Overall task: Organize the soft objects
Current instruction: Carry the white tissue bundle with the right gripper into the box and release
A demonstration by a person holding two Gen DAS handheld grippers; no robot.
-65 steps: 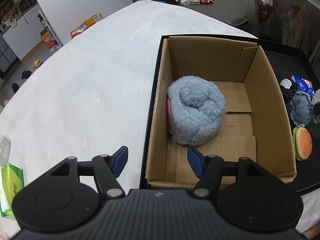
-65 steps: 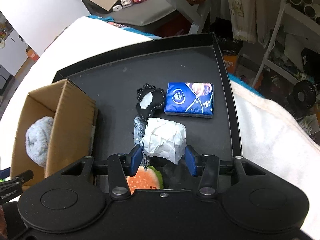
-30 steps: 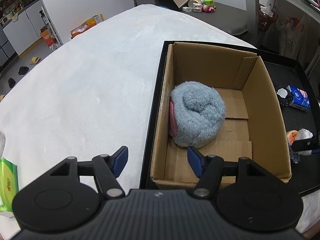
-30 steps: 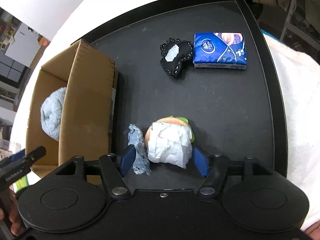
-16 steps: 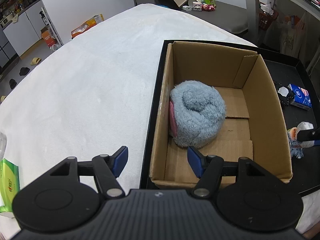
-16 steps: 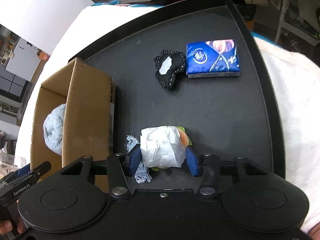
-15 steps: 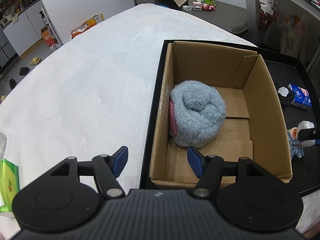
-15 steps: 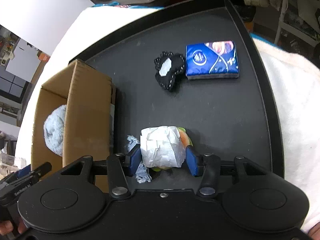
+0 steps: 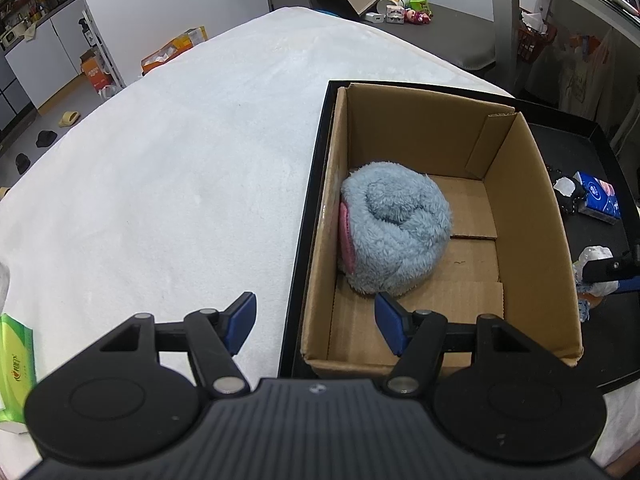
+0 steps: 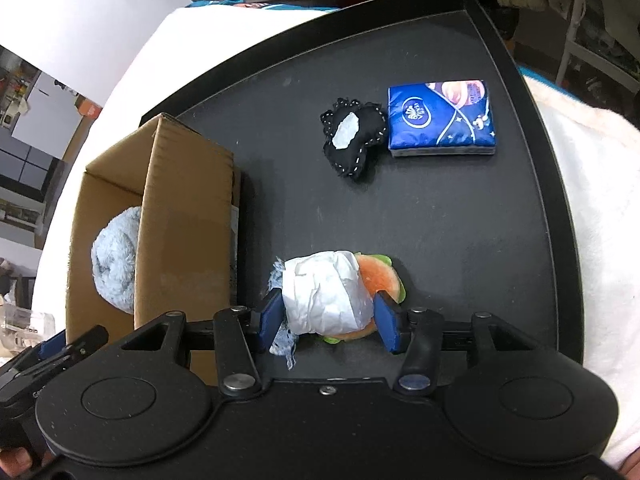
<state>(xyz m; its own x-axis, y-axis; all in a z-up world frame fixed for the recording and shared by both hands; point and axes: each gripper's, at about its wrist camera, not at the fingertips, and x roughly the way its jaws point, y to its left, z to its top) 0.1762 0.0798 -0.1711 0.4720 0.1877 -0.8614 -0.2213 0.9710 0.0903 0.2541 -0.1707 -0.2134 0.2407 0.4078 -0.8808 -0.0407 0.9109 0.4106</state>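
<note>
My right hand-held gripper (image 10: 326,322) jaws opening around white crumpled wad (image 10: 324,294). Ahead-right, blue tissue pack (image 10: 440,118), logo text unreadable. Left hand-held gripper (image 9: 316,324) wide, empty.

The big brown cardboard box (image 9: 528,216) holds a fluffy light blue plush toy (image 9: 394,226) with a pink patch on its side. On the flat black tray (image 10: 500,240) lie a dark blue tissue pack (image 10: 440,118) with white swirls and stars, and a little black cloth pouch (image 10: 354,136) with white stitches and a white patch. A crumpled white paper ball (image 10: 326,292) sits over an orange and green burger toy (image 10: 380,276), beside a frayed pale blue scrap of cloth (image 10: 282,340).
</note>
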